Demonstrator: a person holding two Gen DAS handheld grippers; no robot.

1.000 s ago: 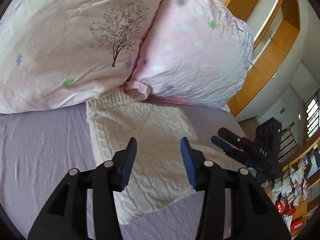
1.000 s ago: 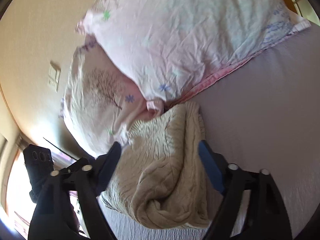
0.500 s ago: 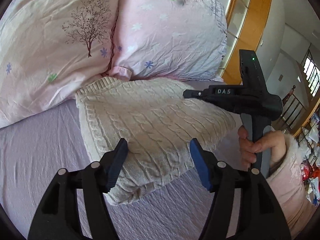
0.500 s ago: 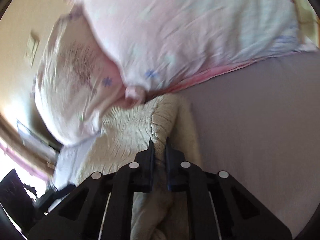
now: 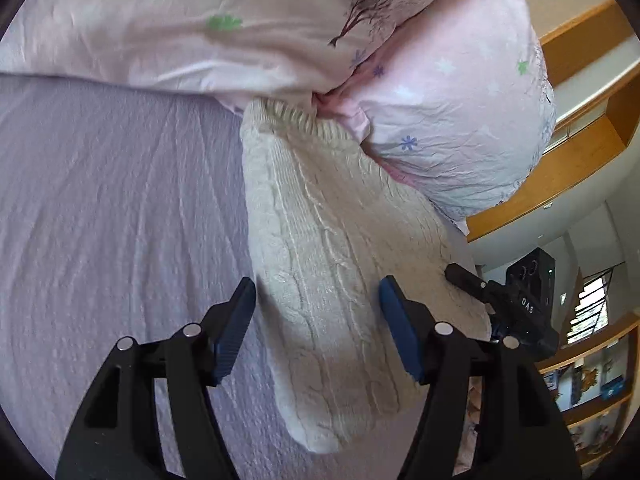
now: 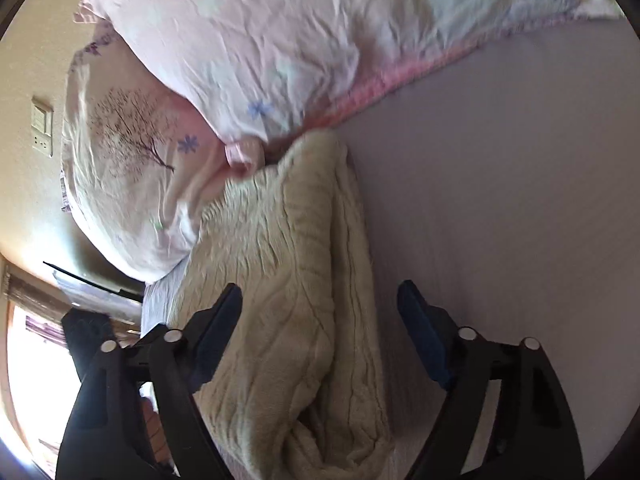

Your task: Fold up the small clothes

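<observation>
Cream cable-knit sweater, already folded into a long narrow bundle, lies on the lilac bedsheet directly ahead of the left tool. Its ribbed far end is tucked against the two pink floral pillows, and its rounded near end sits under and between that tool's blue-padded fingers. The bundle's long axis runs almost straight away from the left tool, leaning slightly to its left at the far end. Both fingers stand wide apart, one on each side of the knit, and grip nothing.

The right tool is also spread wide and empty. From its view the same sweater stretches forward along its own line, lying more under its left finger than its right, with bare sheet beyond the right finger. A thick rolled fold sits close below it.

In the left view the right tool's black body shows just past the bundle's right edge, so the two tools flank the sweater's near end. Both look equally close. Any further fold would likely go end to end along that long axis; a sideways pinch would only bunch the thick knit.
</observation>
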